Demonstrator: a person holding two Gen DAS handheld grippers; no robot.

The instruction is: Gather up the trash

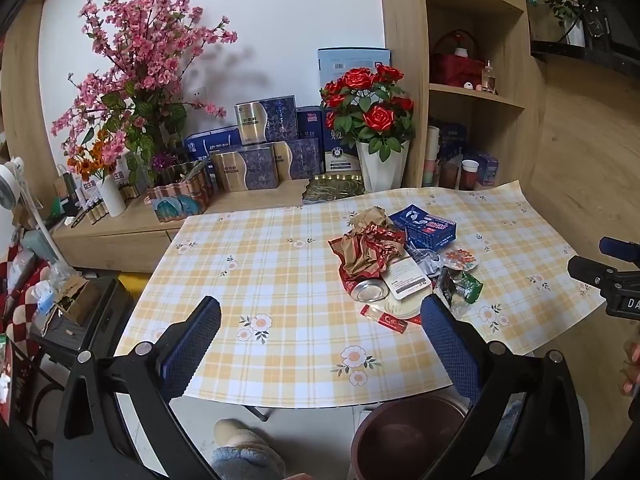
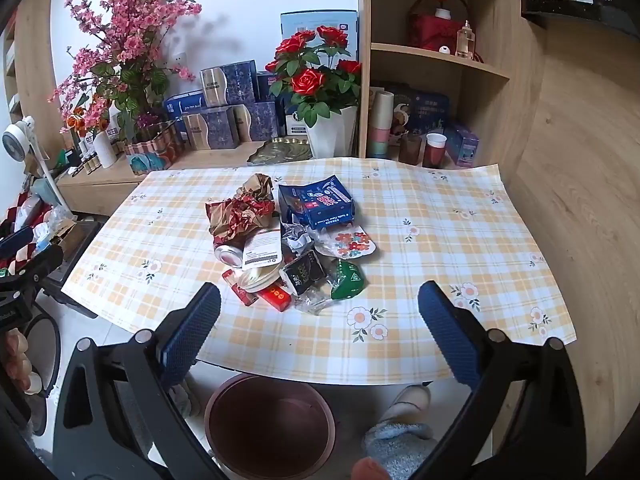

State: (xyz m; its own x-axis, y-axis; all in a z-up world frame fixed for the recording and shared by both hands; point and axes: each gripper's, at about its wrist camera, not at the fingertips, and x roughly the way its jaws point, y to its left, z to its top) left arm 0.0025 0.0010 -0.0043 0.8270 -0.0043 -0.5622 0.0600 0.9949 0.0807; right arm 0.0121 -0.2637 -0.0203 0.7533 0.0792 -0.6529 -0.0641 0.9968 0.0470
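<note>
A heap of trash [image 2: 288, 240] lies mid-table on the yellow checked cloth [image 2: 420, 240]: crumpled red and brown wrapping paper [image 1: 370, 246], a blue box [image 1: 424, 226], a can on its side [image 1: 370, 290], a green wrapper [image 2: 347, 280], a red packet [image 2: 274, 296]. A brown bin [image 2: 270, 426] stands on the floor under the table's near edge. My left gripper [image 1: 320, 320] is open, above the near cloth, left of the heap. My right gripper [image 2: 320, 308] is open too, with the heap's near edge just beyond its fingers. Nothing is held.
Behind the table a wooden sideboard [image 1: 256, 196] carries pink blossoms [image 1: 148, 52], blue gift boxes [image 1: 264, 152] and a white pot of red roses [image 1: 372, 120]. Shelves [image 2: 436, 60] stand at the right. A person's slippered feet [image 2: 400, 432] flank the bin.
</note>
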